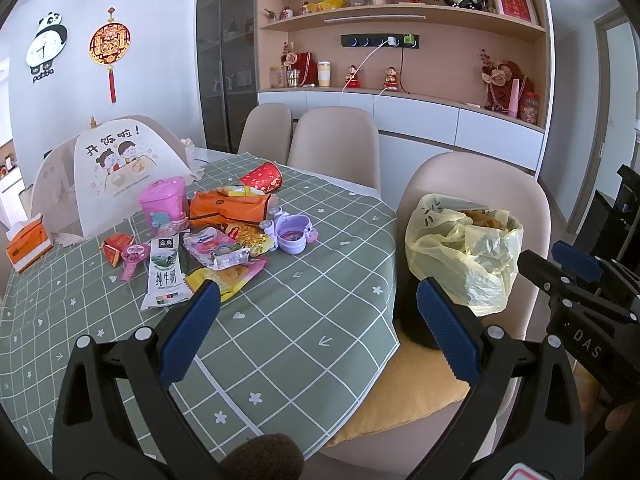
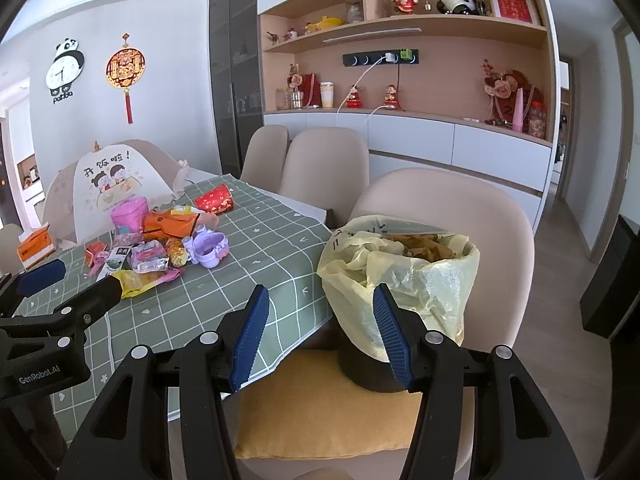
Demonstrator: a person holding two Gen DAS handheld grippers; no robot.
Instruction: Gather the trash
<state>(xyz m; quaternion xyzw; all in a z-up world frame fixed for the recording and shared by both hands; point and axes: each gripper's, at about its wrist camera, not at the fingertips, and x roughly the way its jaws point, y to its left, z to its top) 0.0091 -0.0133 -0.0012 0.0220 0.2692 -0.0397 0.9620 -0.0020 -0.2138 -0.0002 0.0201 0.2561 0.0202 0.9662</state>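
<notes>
A pile of wrappers lies on the green checked tablecloth (image 1: 288, 320): a white milk carton (image 1: 164, 272), a yellow-pink snack bag (image 1: 232, 276), an orange packet (image 1: 228, 208) and a red paper cup (image 1: 262, 178). A black bin lined with a yellow bag (image 1: 468, 248), partly filled, stands on the near chair. My left gripper (image 1: 318, 296) is open and empty above the table's near edge. My right gripper (image 2: 320, 304) is open and empty in front of the bin (image 2: 404, 268). The pile shows in the right wrist view too (image 2: 156, 256).
A food cover tent (image 1: 112, 176), a pink container (image 1: 162, 202), a purple toy box (image 1: 294, 232) and an orange tissue box (image 1: 28, 244) stand on the table. A yellow cushion (image 2: 320, 404) lies on the beige chair (image 2: 504, 240). More chairs and a shelf wall stand behind.
</notes>
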